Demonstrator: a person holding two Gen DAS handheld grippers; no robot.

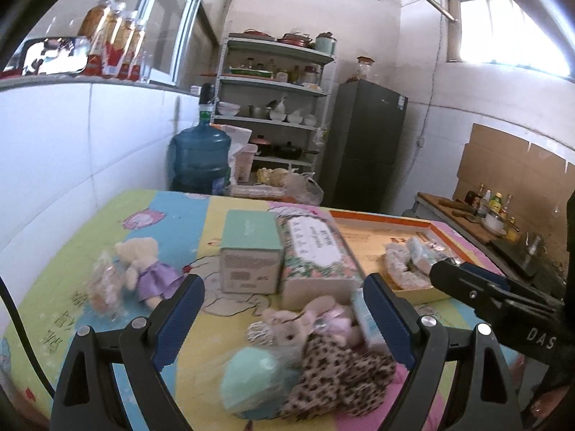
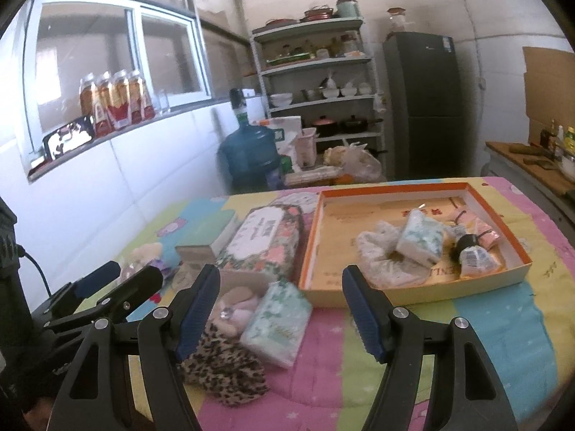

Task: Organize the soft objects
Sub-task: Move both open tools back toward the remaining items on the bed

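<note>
Soft toys are spread on the colourful surface [image 2: 485,323].
Both the left claw [image 1: 284,309] and right claw [image 2: 280,309] are held open and empty; the leopard-print toy [image 2: 222,370] is seen at 7 o'clock from the orange-rimmed box [image 2: 309,248].

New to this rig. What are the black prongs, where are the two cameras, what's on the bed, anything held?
No robot: a person carries a two-finger tool in each hand, with a fisheye camera on each looking along its fingers. The left view shows the left tool; the right view shows the right tool. Both stand open and hold nothing. On the colourful quilt lie a leopard-print cloth, a tissue pack, a plush bear in a purple dress, a floral box and an orange-rimmed tray already holding some soft items.
</note>
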